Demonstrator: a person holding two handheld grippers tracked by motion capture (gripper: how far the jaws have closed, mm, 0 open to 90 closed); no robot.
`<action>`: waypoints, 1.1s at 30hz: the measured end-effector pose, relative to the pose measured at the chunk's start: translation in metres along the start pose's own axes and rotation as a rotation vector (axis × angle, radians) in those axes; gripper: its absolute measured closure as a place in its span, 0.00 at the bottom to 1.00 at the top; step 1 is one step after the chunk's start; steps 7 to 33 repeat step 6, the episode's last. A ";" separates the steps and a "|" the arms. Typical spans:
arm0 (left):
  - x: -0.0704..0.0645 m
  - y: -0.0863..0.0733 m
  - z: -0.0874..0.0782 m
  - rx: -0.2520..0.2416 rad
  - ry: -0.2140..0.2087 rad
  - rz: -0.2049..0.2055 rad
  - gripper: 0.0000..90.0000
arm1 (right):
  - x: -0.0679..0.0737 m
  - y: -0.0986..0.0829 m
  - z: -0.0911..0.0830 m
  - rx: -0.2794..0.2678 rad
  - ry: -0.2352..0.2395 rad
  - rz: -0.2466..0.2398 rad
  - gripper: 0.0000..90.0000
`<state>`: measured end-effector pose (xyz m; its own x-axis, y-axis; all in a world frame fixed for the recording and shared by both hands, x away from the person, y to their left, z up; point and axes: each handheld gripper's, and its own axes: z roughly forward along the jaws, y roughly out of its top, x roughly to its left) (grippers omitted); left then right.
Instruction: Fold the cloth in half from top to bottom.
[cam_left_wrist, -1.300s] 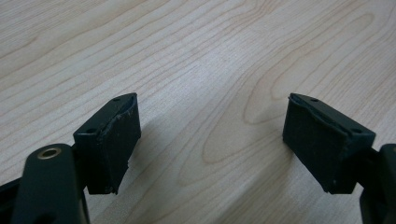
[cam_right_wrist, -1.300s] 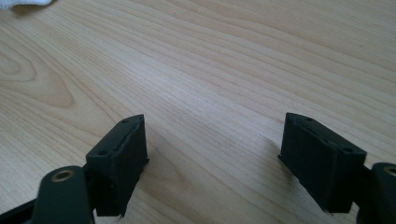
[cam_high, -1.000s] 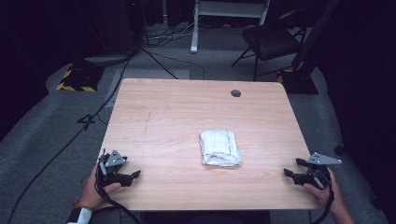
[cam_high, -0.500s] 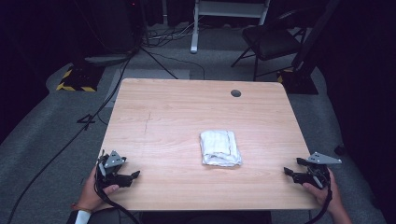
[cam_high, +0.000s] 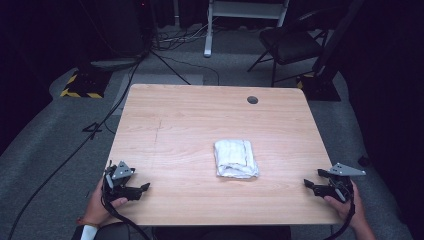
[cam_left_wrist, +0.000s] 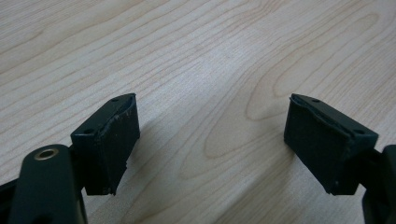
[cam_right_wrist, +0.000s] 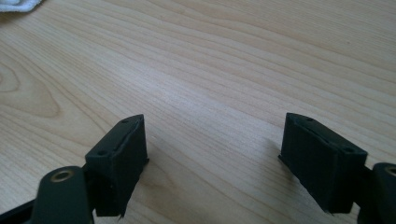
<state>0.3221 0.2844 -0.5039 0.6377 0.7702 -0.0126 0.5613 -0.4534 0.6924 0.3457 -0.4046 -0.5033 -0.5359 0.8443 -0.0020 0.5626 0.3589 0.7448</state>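
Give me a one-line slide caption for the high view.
Folded white towel on the wooden table, open left gripper and right gripper apart from it.

The left hand-held gripper (cam_high: 141, 189) sits low at the near left corner of the worktop (cam_high: 210, 120). The person's left hand (cam_high: 100, 207) wraps around its back end, and a bit of white sleeve shows at the wrist. Its two black jaws point toward the middle and stand wide apart with nothing between them.

The right hand-held gripper (cam_high: 311, 181) sits low at the near right corner. The right hand (cam_high: 345, 205) holds it from behind. Its jaws point left and stand wide apart too. Both grippers seem to rest on the wood, but that is hard to tell.
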 end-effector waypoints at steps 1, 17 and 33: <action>0.000 0.000 0.000 0.001 0.000 0.001 0.20 | 0.000 0.000 0.000 0.000 0.000 0.000 0.25; 0.000 0.001 0.001 0.002 -0.001 -0.003 0.19 | 0.000 0.000 0.000 0.000 0.000 0.000 0.25; 0.000 0.001 0.001 0.002 -0.001 -0.003 0.19 | 0.000 0.000 0.000 0.000 0.000 0.000 0.25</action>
